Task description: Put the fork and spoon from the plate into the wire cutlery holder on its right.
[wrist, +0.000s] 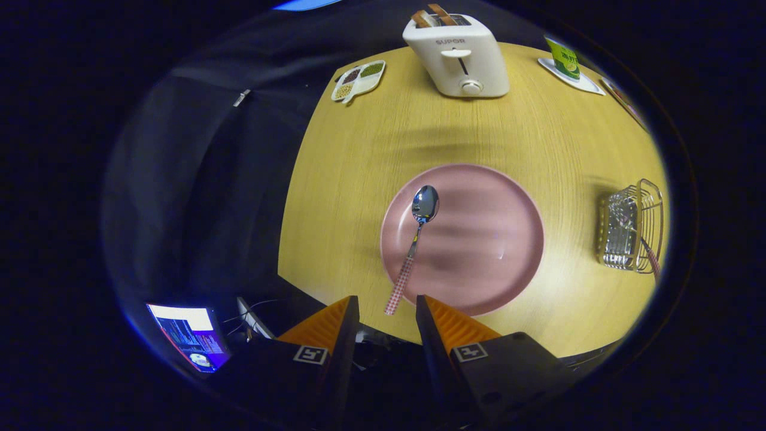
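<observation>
A pink plate (485, 239) lies on the round wooden table. A metal spoon (415, 245) with a checked handle rests on the plate's left part, bowl pointing away, handle end sticking over the near rim. My gripper (388, 308) hovers open above the table's near edge, and the handle end sits just ahead of the gap between the fingers. Nothing is held. To the plate's right stands the wire cutlery holder (629, 227), with a checked handle of another utensil (652, 258) leaning out of it.
A white toaster (458, 57) with bread slices stands at the far side. A divided snack dish (358, 80) lies far left, a green carton (564, 58) on a white tray far right. A lit screen (190, 336) sits below the table's near left edge.
</observation>
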### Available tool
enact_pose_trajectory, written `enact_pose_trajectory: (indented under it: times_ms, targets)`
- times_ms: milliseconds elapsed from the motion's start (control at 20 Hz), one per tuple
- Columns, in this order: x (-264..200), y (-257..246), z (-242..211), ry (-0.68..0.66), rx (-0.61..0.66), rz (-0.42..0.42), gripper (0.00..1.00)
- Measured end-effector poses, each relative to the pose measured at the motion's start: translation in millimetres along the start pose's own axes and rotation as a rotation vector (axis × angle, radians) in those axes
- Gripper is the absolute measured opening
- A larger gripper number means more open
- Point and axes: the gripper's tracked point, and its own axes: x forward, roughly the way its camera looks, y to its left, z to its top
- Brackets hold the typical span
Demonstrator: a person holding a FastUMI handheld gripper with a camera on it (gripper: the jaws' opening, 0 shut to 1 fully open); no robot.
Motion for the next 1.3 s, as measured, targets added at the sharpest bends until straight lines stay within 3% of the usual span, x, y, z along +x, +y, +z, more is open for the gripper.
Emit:
enact_pose_trajectory:
  times_ms: [250,700,800,850,900,1000,1100,1300]
  targets:
    - [47.1,-25.1,5.5,0.017,0.048,-0.102,0.61]
    - [79.9,-32.1,4.1,0.054,0.103,-0.133,0.61]
    - [85.9,-33.9,4.1,0.050,0.118,-0.135,0.51]
    - [84.5,-37.9,3.5,0.053,0.113,-0.153,0.24]
    - [88.2,-39.5,-0.6,0.070,0.106,-0.151,0.18]
    - [96.0,-41.0,-4.9,0.082,0.111,-0.142,0.18]
    - [84.2,-39.1,-9.3,0.106,0.073,-0.123,0.09]
    - [61.4,-32.0,-6.8,0.094,0.064,-0.052,0.09]
